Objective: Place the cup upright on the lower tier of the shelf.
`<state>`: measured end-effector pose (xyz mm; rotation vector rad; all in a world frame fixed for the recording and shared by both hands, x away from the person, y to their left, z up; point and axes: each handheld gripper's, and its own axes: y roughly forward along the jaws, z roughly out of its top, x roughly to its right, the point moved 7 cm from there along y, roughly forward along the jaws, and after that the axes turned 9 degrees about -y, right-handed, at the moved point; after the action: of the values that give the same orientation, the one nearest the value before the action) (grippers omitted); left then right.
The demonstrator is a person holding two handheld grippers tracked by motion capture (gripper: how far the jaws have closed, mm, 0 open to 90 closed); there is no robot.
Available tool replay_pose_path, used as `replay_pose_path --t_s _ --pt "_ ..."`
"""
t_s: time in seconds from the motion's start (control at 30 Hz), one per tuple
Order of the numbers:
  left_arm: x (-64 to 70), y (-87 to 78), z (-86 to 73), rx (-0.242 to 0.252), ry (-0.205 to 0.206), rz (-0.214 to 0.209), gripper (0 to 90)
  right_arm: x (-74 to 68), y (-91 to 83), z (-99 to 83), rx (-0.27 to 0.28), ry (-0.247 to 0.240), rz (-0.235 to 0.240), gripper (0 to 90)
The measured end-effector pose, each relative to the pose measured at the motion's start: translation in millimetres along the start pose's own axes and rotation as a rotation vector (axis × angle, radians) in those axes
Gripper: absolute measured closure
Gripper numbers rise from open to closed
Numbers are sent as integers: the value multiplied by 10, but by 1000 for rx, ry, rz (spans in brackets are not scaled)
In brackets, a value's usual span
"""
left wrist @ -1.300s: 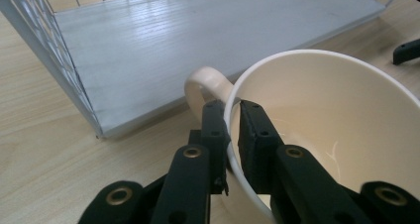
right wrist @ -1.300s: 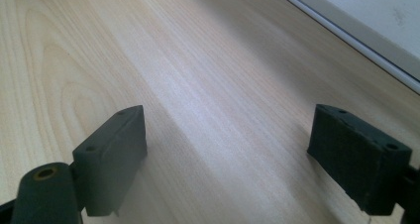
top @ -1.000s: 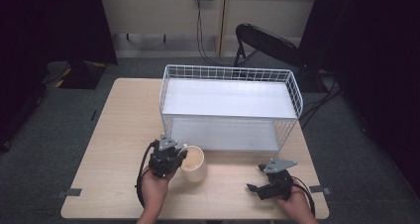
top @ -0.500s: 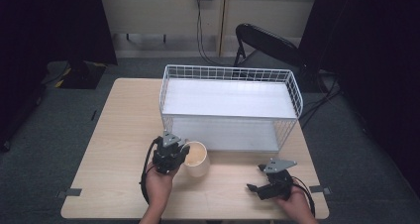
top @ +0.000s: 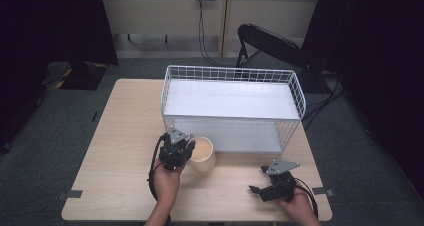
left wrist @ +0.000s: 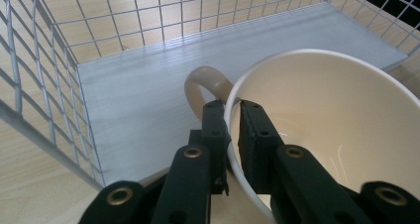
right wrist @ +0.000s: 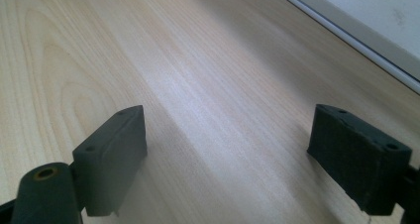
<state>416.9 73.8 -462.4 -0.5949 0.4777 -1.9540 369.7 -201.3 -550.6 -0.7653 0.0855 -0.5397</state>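
- Since a second ago, your left gripper point(top: 186, 147) has carried the cream cup point(top: 202, 155) a little toward 12 o'clock, so it now sits right up against the front wall of the white wire basket point(top: 231, 74); your right hand has not budged.
- In the left gripper view, your left gripper point(left wrist: 233, 116) is clamped on the cup point(left wrist: 337, 115): one jaw inside the rim, the other outside, pinching the wall just beside the handle point(left wrist: 200, 85).
- That handle sticks out past the jaw tips, pointing toward the basket's white floor point(left wrist: 143, 100).
- The cup looks lifted and tipped, with its mouth facing the camera and its cream inside showing nothing in it.
- Seen from the high view, the cup is at the 6 o'clock side of the basket, toward the basket's left front corner, and at 3 o'clock from your left hand point(top: 167, 178).
- Whether the cup touches the wire, you can't tell from here.
- Your right gripper point(top: 257, 190) rests low near the table's front edge, at about 4 o'clock from the cup and well apart from it.
- In the right gripper view, that right gripper point(right wrist: 225, 135) has its jaws spread wide with only bare wood table point(right wrist: 198, 70) between them, holding nothing.
- The basket stands across the middle of the table point(top: 120, 136), its long side running 9 to 3 o'clock.
- A black chair point(top: 270, 41) stands beyond the table at about 1 o'clock.
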Motion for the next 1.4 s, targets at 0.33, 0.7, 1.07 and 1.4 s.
replay_pose_path --t_s 0.33,0.7,1.07,1.4 --pt "9 78 33 20 -16 23 823 0 0 0 0 0 0 141" --pt "91 164 122 29 2 38 824 0 0 0 0 0 0 141" --pt "119 220 176 34 11 59 823 0 0 0 0 0 0 141" --pt "141 261 182 55 11 73 823 0 0 0 0 0 0 141"
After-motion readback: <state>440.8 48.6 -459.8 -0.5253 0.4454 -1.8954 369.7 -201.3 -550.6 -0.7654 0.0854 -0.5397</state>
